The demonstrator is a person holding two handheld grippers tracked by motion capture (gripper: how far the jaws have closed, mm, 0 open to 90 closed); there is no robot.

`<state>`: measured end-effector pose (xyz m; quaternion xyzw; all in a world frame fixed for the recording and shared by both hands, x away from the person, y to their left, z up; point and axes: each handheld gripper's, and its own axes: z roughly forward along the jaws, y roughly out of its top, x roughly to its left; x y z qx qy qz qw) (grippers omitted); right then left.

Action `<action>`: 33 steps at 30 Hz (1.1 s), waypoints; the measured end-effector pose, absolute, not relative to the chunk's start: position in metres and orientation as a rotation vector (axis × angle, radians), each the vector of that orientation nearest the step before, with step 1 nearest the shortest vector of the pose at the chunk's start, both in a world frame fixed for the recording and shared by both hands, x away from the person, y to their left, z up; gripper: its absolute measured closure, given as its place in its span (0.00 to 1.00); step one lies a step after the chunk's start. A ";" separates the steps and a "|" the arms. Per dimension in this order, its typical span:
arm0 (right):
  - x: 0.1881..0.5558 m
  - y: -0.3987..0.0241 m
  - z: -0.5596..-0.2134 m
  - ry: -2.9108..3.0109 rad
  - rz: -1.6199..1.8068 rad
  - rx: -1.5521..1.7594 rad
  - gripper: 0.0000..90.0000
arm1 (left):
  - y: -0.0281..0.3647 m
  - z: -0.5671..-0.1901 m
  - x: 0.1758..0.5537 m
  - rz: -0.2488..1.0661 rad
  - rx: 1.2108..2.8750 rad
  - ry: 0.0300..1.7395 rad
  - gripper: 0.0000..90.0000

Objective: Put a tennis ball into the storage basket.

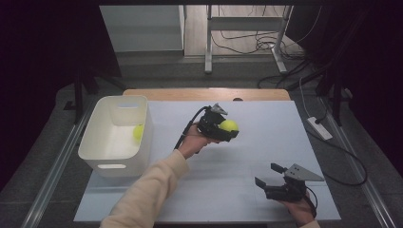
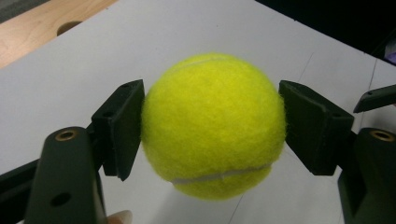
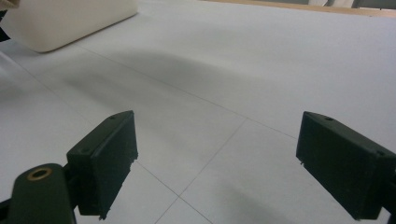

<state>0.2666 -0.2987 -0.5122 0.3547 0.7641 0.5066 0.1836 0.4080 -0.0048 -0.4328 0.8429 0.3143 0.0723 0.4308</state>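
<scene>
A yellow tennis ball (image 1: 229, 126) is clamped in my left gripper (image 1: 228, 128) above the middle of the white table sheet (image 1: 266, 142). In the left gripper view both black pads (image 2: 122, 126) press on the sides of the ball (image 2: 212, 126), which is held clear of the sheet. A second yellow ball (image 1: 138, 132) lies inside the white bin (image 1: 95, 147) at the left. My right gripper (image 1: 269, 175) rests near the front right of the sheet. Its jaws stand wide apart in the right gripper view, with my right gripper (image 3: 224, 163) holding nothing.
The white bin's corner (image 3: 60, 23) shows at the top left of the right gripper view. A wooden table edge (image 1: 204, 93) runs behind the sheet. A power strip (image 1: 319, 127) and cables lie on the floor at the right, and metal rails flank the table.
</scene>
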 end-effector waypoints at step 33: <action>0.266 -0.298 -0.512 2.152 1.419 1.008 0.14 | 0.036 -0.409 0.390 0.234 2.017 0.800 0.30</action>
